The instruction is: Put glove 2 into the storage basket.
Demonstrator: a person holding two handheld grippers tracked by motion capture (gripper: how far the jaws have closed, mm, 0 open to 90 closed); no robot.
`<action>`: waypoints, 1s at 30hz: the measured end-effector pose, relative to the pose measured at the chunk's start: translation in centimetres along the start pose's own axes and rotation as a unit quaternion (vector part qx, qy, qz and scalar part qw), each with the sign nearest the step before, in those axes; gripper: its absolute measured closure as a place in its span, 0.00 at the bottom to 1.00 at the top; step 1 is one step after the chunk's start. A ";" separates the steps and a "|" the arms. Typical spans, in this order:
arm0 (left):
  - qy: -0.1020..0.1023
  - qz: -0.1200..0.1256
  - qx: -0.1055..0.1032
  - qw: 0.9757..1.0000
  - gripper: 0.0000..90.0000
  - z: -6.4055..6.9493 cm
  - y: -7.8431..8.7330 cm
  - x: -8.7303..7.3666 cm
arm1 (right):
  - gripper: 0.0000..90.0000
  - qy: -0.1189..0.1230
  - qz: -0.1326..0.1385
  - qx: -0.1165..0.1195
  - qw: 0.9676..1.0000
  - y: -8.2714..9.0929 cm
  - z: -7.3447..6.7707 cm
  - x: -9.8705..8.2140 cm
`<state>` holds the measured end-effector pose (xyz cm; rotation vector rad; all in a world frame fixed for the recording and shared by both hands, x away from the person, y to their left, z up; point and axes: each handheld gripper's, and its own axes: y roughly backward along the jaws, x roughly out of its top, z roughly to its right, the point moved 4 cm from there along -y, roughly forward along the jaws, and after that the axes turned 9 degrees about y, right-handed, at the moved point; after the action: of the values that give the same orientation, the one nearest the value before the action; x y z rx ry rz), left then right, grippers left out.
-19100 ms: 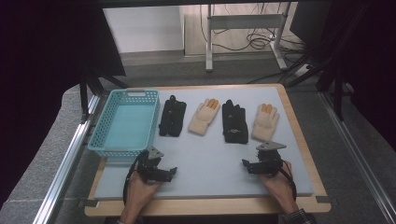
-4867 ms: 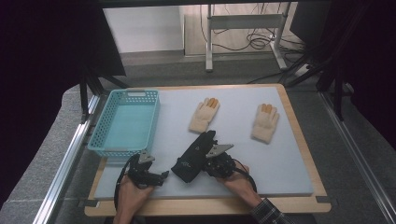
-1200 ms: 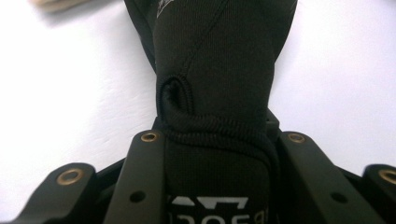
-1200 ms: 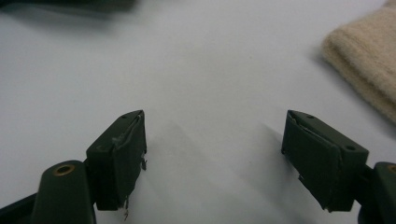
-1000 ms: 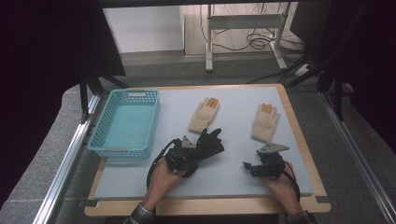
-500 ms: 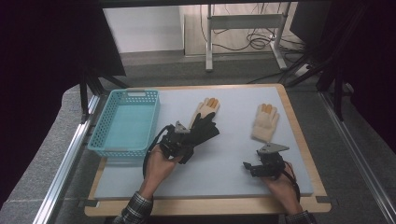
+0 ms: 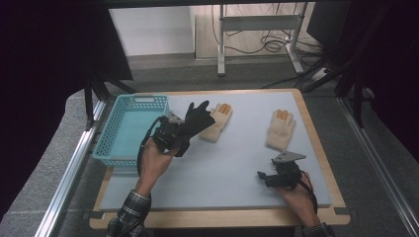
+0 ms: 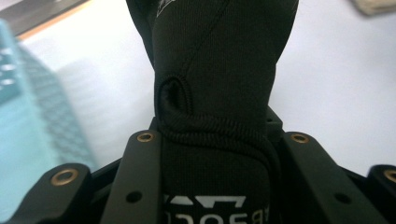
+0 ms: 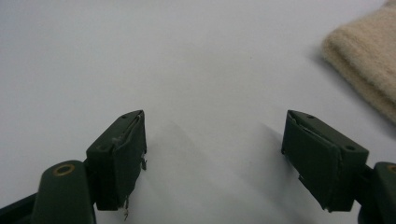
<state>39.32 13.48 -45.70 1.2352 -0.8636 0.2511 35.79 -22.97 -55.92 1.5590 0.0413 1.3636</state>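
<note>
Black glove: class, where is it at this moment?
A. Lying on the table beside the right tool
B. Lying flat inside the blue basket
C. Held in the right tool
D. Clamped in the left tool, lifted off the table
D: the left tool grips the black glove by its cuff, above the table beside the blue basket.

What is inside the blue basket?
The blue basket looks empty: its pale bottom shows bare. The left gripper holding the black gloves hides its near right corner, so I cannot see there.

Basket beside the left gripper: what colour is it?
Light blue, almost turquoise, with a lattice wall; the basket shows best in the high view.
</note>
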 end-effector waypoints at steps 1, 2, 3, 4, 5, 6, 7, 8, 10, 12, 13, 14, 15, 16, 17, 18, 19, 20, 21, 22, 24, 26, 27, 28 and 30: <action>0.002 0.000 0.004 1.000 0.72 -0.4 0.1 0.1 | 0.24 0.000 0.000 0.000 1.000 0.0 0.0 0.0; 0.008 0.000 0.010 1.000 0.72 -1.0 0.3 0.2 | 0.24 0.000 0.000 0.000 1.000 0.0 0.0 0.0; 0.011 0.001 0.012 1.000 0.72 -1.4 0.4 0.3 | 0.24 0.000 0.000 0.000 1.000 0.0 0.0 0.0; 0.023 0.001 0.024 0.999 0.71 -2.6 0.6 0.4 | 0.24 0.000 0.000 0.000 1.000 0.0 0.0 0.0; 0.023 0.001 0.024 0.999 0.71 -2.6 0.6 0.4 | 0.24 0.000 0.000 0.000 1.000 0.0 0.0 0.0; 0.027 -0.001 0.031 0.999 0.71 -3.2 0.7 0.4 | 0.24 0.000 0.000 0.000 1.000 0.0 0.0 0.0; 0.032 -0.001 0.036 0.999 0.71 -3.7 0.8 0.5 | 0.24 0.000 0.000 0.000 1.000 0.0 0.0 0.0; 0.040 -0.002 0.043 0.998 0.71 -4.5 1.0 0.4 | 0.24 0.000 0.000 0.000 1.000 0.0 0.0 0.0; 0.054 -0.003 0.054 0.997 0.71 -5.8 1.2 0.4 | 0.24 0.000 0.000 0.000 1.000 0.0 0.0 0.0; 0.073 -0.007 0.070 0.995 0.71 -7.7 1.6 0.1 | 0.24 0.000 0.000 0.000 1.000 0.0 0.0 0.0; 0.073 -0.007 0.070 0.995 0.70 -7.7 1.6 0.1 | 0.24 0.000 0.000 0.000 1.000 0.0 0.0 0.0; 0.081 -0.011 0.077 0.994 0.70 -8.7 1.8 0.0 | 0.24 0.000 0.000 0.000 1.000 0.0 0.0 0.0; 0.085 -0.013 0.081 0.993 0.70 -9.2 1.9 -0.1 | 0.24 0.000 0.000 0.000 1.000 0.0 0.0 0.0; 0.099 -0.022 0.094 0.990 0.70 -10.8 2.1 -0.5 | 0.24 0.000 0.000 0.000 1.000 0.0 0.0 0.0; 0.099 -0.022 0.094 0.990 0.70 -10.8 2.1 -0.5 | 0.24 0.000 0.000 0.000 1.000 0.0 0.0 0.0; 0.104 -0.025 0.098 0.989 0.70 -11.3 2.1 -0.7 | 0.24 0.000 0.000 0.000 1.000 0.0 0.0 0.0; 0.118 -0.037 0.108 0.986 0.70 -12.7 2.2 -1.1 | 0.24 0.000 0.000 0.000 1.000 0.0 0.0 0.0; 0.126 -0.044 0.112 0.985 0.69 -13.4 2.2 -1.4 | 0.24 0.000 0.000 0.000 1.000 0.0 0.0 0.0; 0.126 -0.044 0.112 0.985 0.69 -13.4 2.2 -1.4 | 0.24 0.000 0.000 0.000 1.000 0.0 0.0 0.0; 0.137 -0.053 0.117 0.982 0.69 -14.2 2.0 -1.8 | 0.24 0.000 0.000 0.000 1.000 0.0 0.0 0.0; 0.158 -0.077 0.127 0.976 0.69 -15.8 1.4 -2.7 | 0.24 0.000 0.000 0.000 1.000 0.0 0.0 0.0; 0.171 -0.095 0.131 0.972 0.69 -16.9 0.8 -3.4 | 0.24 0.000 0.001 0.000 1.000 0.0 0.0 0.0; 0.175 -0.103 0.132 0.970 0.68 -17.4 0.5 -3.7 | 0.24 0.000 0.001 0.000 1.000 0.0 0.0 0.0; 0.186 -0.112 0.135 0.967 0.68 -17.9 0.0 -4.1 | 0.24 0.000 0.001 0.000 1.000 0.0 0.0 0.0; 0.194 -0.122 0.142 0.963 0.68 -18.6 -0.5 -4.5 | 0.24 0.000 0.001 0.000 1.000 0.0 0.0 0.0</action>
<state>44.76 31.24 -50.46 1.4820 -0.3380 0.4109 35.80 -22.97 -55.92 1.5595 0.0399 1.3642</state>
